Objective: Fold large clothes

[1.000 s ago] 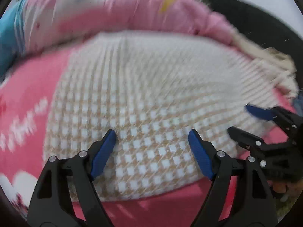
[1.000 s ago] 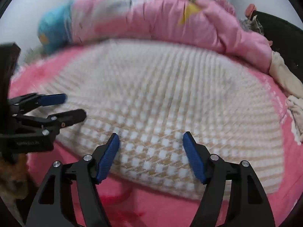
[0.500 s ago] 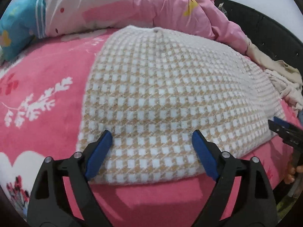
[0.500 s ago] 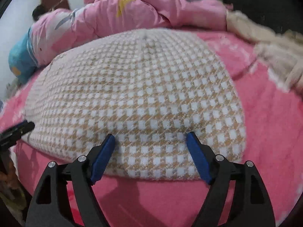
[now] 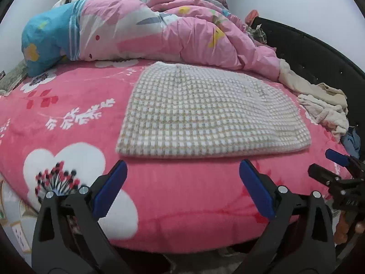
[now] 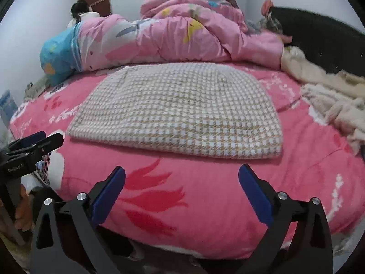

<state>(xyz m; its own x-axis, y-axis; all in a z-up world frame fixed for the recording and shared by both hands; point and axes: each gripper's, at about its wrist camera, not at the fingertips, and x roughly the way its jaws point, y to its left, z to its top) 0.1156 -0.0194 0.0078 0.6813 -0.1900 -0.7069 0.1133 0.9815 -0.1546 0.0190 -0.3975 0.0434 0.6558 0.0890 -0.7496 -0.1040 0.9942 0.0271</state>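
A beige-and-white checked garment lies folded into a flat rectangle on the pink flowered bed cover. It also shows in the right wrist view. My left gripper is open and empty, held back from the garment's near edge over the front of the bed. My right gripper is open and empty, also short of the garment. The right gripper shows at the right edge of the left wrist view; the left gripper shows at the left edge of the right wrist view.
A bunched pink quilt with a blue end lies across the far side of the bed. Cream clothes are heaped at the right by the black headboard. A person sits behind the quilt.
Both grippers have pulled back from over the garment toward the bed's front edge. The garment now lies clear ahead of the fingers.
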